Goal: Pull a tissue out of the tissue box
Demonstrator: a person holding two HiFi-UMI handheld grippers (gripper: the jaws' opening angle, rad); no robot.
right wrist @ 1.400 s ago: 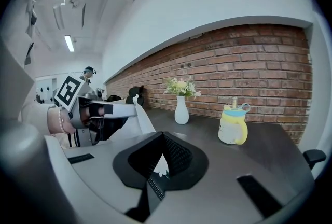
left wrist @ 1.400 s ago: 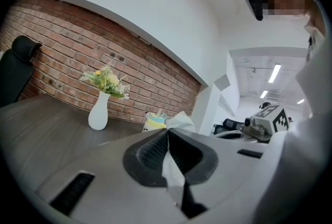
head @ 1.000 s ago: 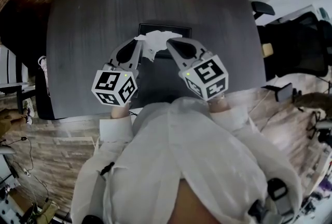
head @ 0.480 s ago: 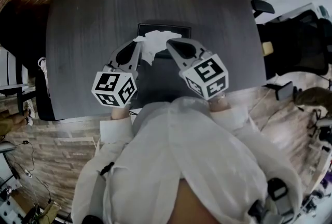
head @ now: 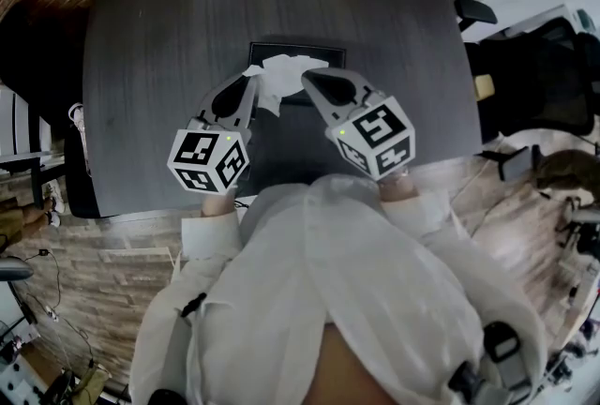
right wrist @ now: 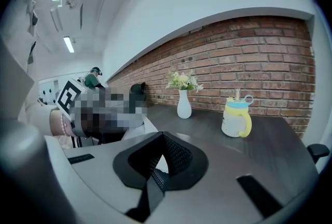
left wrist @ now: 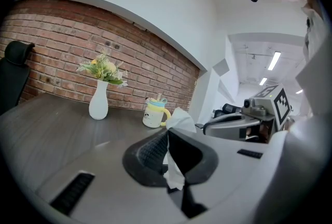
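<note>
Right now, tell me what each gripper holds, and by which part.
The left gripper is shut on the tissue, pinching it partway along, with paper sticking out above and below. The right gripper is shut; whether it nips the tissue's edge cannot be told.

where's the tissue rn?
Head view, centre of the table: the tissue is over the black tissue box, pinched in the shut left hand-held gripper, with the right hand-held gripper just to its right.
</note>
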